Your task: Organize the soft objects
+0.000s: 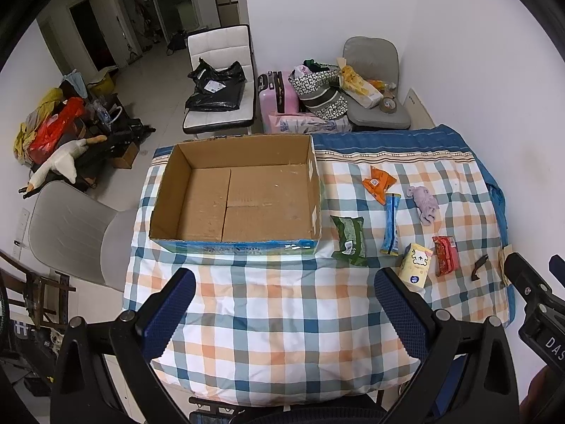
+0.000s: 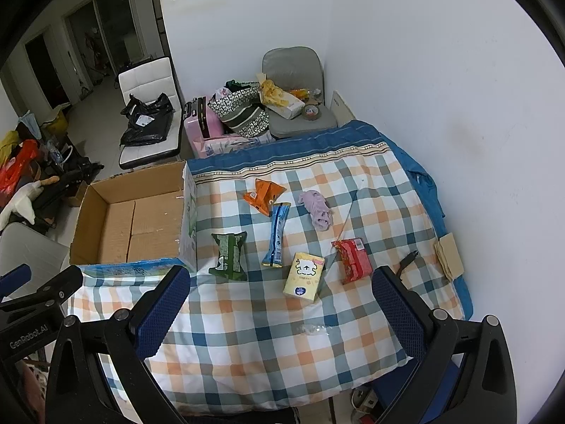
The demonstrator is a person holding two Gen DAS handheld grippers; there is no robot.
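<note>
An empty cardboard box (image 1: pixel 240 194) (image 2: pixel 134 219) sits on the left of a table under a checked cloth (image 1: pixel 282 311) (image 2: pixel 275 328). To its right lie a green packet (image 1: pixel 349 240) (image 2: pixel 229 256), a blue packet (image 1: pixel 391 224) (image 2: pixel 277 235), an orange packet (image 1: pixel 379 183) (image 2: pixel 263 194), a yellow tissue pack (image 1: pixel 416 265) (image 2: pixel 304 274), a red packet (image 1: pixel 446 255) (image 2: pixel 353 259) and a lilac soft toy (image 1: pixel 425 205) (image 2: pixel 317 208). My left gripper (image 1: pixel 284 300) hangs open above the near cloth. My right gripper (image 2: pixel 280 300) is open too, holding nothing, short of the yellow pack.
A small black object (image 1: pixel 478 268) (image 2: pixel 408 259) and a tan pad (image 2: pixel 448 256) lie at the table's right edge by the white wall. Behind the table stand a grey chair with bags (image 1: pixel 374 81), a pink suitcase (image 1: pixel 275 100) and a white chair (image 1: pixel 219 81). A grey chair (image 1: pixel 74 233) stands left.
</note>
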